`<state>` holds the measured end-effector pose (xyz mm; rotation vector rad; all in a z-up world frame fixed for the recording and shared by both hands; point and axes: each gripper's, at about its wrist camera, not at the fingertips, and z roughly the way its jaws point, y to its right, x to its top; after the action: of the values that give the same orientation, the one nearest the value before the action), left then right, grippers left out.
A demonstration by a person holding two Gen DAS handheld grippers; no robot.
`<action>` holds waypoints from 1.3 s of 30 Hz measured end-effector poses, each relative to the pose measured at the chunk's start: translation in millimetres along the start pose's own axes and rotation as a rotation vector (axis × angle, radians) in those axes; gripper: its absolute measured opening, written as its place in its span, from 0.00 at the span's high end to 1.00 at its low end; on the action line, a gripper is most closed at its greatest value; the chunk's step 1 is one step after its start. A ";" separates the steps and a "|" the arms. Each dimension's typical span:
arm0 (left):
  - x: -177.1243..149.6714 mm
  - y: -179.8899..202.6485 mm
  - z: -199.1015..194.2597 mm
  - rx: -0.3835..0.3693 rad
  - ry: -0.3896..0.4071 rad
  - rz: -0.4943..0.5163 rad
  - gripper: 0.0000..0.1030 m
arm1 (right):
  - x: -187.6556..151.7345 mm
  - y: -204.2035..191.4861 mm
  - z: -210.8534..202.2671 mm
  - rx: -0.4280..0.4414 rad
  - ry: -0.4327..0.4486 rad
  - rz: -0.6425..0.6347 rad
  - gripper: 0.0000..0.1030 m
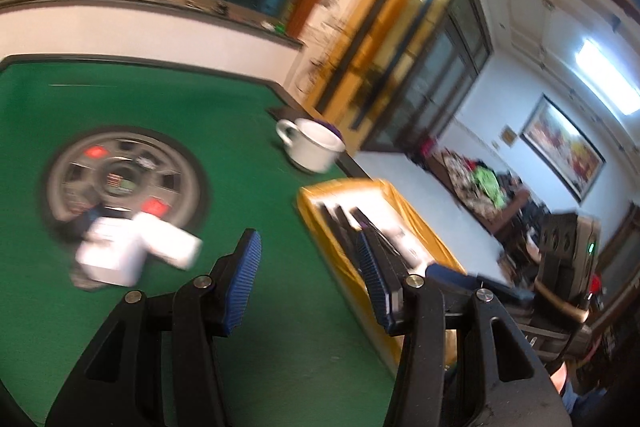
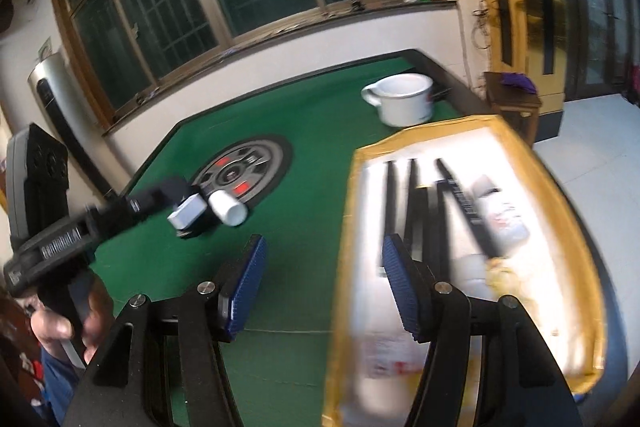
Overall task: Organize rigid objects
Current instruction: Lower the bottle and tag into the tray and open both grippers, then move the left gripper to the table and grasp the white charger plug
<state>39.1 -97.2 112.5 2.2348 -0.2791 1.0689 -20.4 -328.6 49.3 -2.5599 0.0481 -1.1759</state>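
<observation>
A yellow-rimmed tray (image 2: 536, 163) holds several black sticks (image 2: 416, 203) and a flat packet; it also shows in the left wrist view (image 1: 404, 203). A white box (image 1: 112, 255) and a small white cup (image 1: 176, 243) lie on the green table beside the round centre panel; both show in the right wrist view too, box (image 2: 186, 213) and cup (image 2: 228, 209). My left gripper (image 1: 310, 283) is open and empty above the table between these and the tray. My right gripper (image 2: 324, 287) is open and empty over the tray's left edge. The left gripper also shows in the right wrist view (image 2: 176, 193), near the box.
A white mug (image 1: 312, 145) stands at the table's far right corner, also in the right wrist view (image 2: 402, 99). A round grey panel (image 2: 244, 173) sits in the middle of the green felt (image 2: 312, 131). A small wooden stool (image 2: 514, 103) stands past the table.
</observation>
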 end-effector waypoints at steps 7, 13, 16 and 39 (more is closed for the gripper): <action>19.9 -77.1 -39.0 0.100 0.096 -0.137 0.53 | 0.7 -42.5 46.6 0.074 -0.059 -0.029 0.45; 16.2 -126.8 -27.9 0.107 0.049 -0.279 0.53 | 22.1 -72.7 96.8 0.122 -0.086 -0.052 0.44; 13.8 -128.5 -20.8 0.127 0.034 -0.276 0.53 | 32.4 -75.1 123.3 0.134 -0.120 -0.025 0.45; 0.9 -163.7 -14.9 0.269 -0.006 -0.354 0.53 | 5.6 -135.7 141.5 0.360 -0.383 -0.189 0.41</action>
<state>102.3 39.0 45.7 2.4033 0.2671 0.9501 74.7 -162.0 8.4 -2.4477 -0.4597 -0.6564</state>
